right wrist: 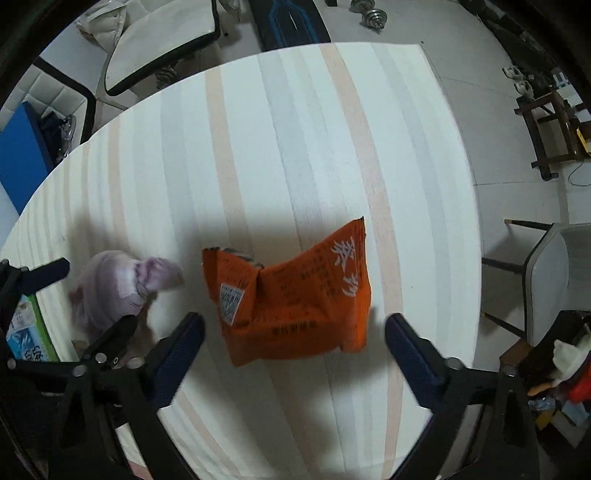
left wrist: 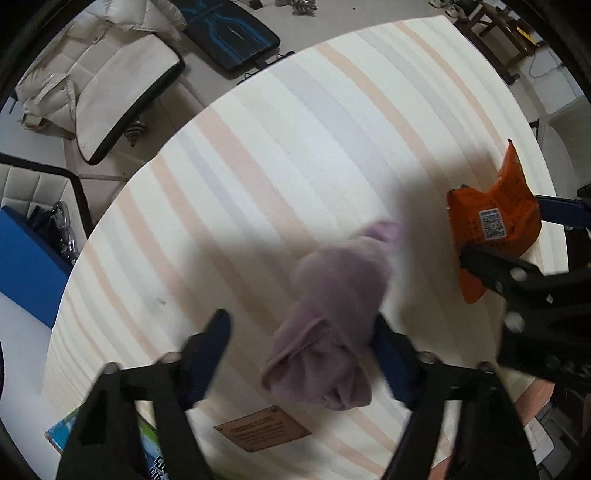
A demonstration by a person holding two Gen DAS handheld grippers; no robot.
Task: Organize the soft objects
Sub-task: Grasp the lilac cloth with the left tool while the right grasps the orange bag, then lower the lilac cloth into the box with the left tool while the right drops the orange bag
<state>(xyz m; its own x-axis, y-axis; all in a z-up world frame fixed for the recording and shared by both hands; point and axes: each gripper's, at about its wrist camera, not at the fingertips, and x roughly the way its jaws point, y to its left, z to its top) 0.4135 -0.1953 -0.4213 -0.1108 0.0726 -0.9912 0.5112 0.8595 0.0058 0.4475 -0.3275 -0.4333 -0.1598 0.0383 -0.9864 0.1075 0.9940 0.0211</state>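
Note:
A crumpled lilac cloth point(left wrist: 336, 314) lies on the striped tablecloth point(left wrist: 277, 147), between the open fingers of my left gripper point(left wrist: 301, 354); its right side lies against the right finger. The cloth also shows in the right wrist view point(right wrist: 110, 288). An orange snack packet point(right wrist: 291, 299) lies on the table between and just beyond the open fingers of my right gripper point(right wrist: 295, 347). The packet shows at the right of the left wrist view point(left wrist: 495, 225), with the right gripper's dark fingers around it. Both grippers hold nothing.
A brown card point(left wrist: 262, 430) lies near the table's near edge. A green-blue pack point(left wrist: 147, 450) lies at the near left, also in the right wrist view point(right wrist: 29, 332). Chairs point(right wrist: 554, 280), a white cushion point(left wrist: 118, 85) and dumbbells point(right wrist: 373, 14) stand around the table.

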